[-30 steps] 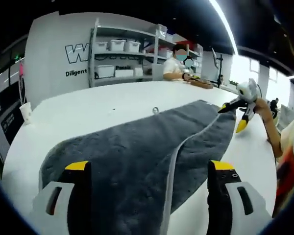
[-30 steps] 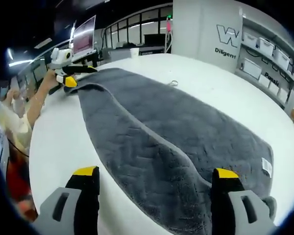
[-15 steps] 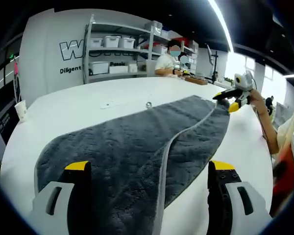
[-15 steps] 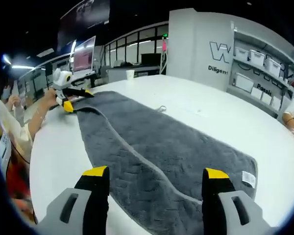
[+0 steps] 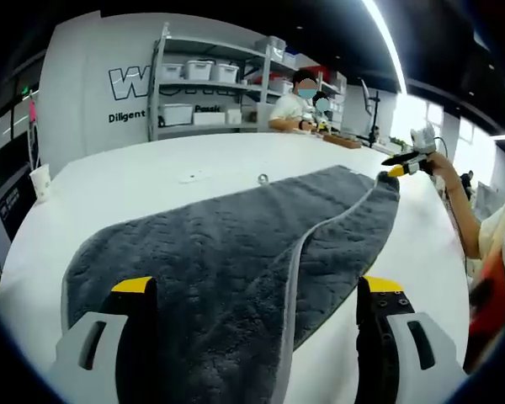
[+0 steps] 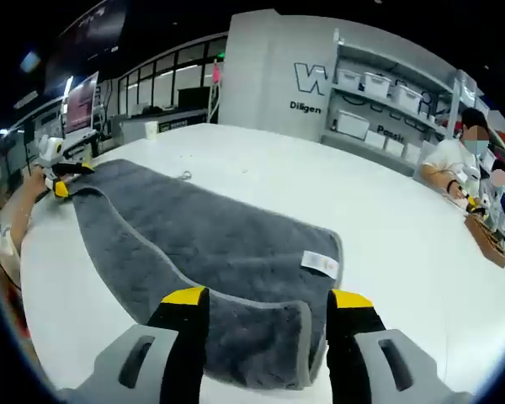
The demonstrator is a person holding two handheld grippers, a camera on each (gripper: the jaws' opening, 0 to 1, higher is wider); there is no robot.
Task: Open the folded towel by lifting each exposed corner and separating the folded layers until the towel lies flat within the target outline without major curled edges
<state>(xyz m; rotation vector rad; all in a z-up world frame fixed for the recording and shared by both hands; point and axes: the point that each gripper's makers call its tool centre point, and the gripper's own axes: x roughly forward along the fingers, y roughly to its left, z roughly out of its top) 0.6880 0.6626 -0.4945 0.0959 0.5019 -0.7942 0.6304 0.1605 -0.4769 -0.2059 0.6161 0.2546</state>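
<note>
A long grey towel lies on the white table, with one layer folded lengthwise over it and a pale hem running down the fold. My left gripper is open, its yellow-tipped jaws standing over the towel's near end. At the far corner the right gripper hovers, held by a hand. In the right gripper view the towel shows a white label near its end. My right gripper is open, and the towel's folded end lies between its jaws. The left gripper sits at the far corner.
A small metal ring lies on the table beside the towel's far edge. A paper cup stands at the table's left edge. A person sits at the table's far side before shelves with white bins. A bare arm reaches in from the right.
The right gripper's jaws have drawn closer together, and its view has swung to the towel's labelled end. In the left gripper view the right gripper has moved to the right, away from the towel's corner.
</note>
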